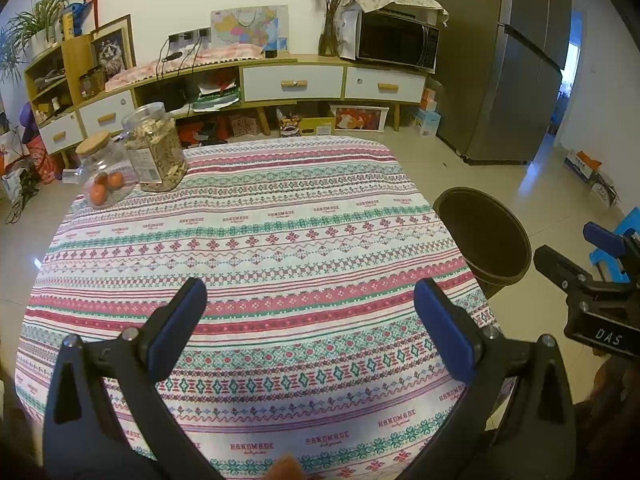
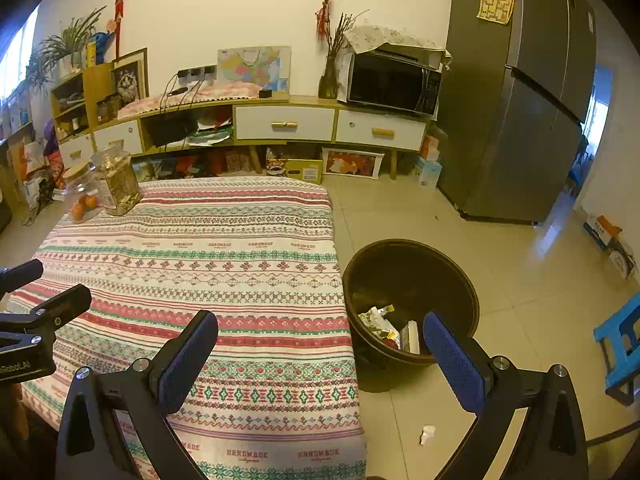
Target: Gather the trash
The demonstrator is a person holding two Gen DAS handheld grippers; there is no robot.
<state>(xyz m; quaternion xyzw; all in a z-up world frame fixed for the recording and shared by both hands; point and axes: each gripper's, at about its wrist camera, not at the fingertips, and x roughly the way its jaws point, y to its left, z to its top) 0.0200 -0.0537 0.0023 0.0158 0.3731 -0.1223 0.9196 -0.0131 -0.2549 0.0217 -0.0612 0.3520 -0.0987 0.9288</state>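
Note:
My left gripper point(image 1: 310, 292) is open and empty above the near part of the patterned tablecloth point(image 1: 248, 240). My right gripper point(image 2: 320, 324) is open and empty, over the table's right edge and the dark round bin point(image 2: 412, 256) on the floor. The bin holds several crumpled wrappers and papers point(image 2: 384, 326). In the left wrist view the bin point(image 1: 484, 236) stands right of the table, with the right gripper point(image 1: 576, 260) beyond it. A small white scrap point(image 2: 427, 434) lies on the floor tiles near the bin. The left gripper point(image 2: 36, 284) shows at the left edge of the right wrist view.
Two clear jars stand at the table's far left corner: one with a cork lid and orange fruit point(image 1: 102, 172), one with dried pieces point(image 1: 154, 148). A low cabinet point(image 1: 292, 80) with a microwave point(image 1: 396, 42) lines the far wall. A fridge point(image 1: 516, 68) and a blue stool point(image 2: 620, 344) stand on the right.

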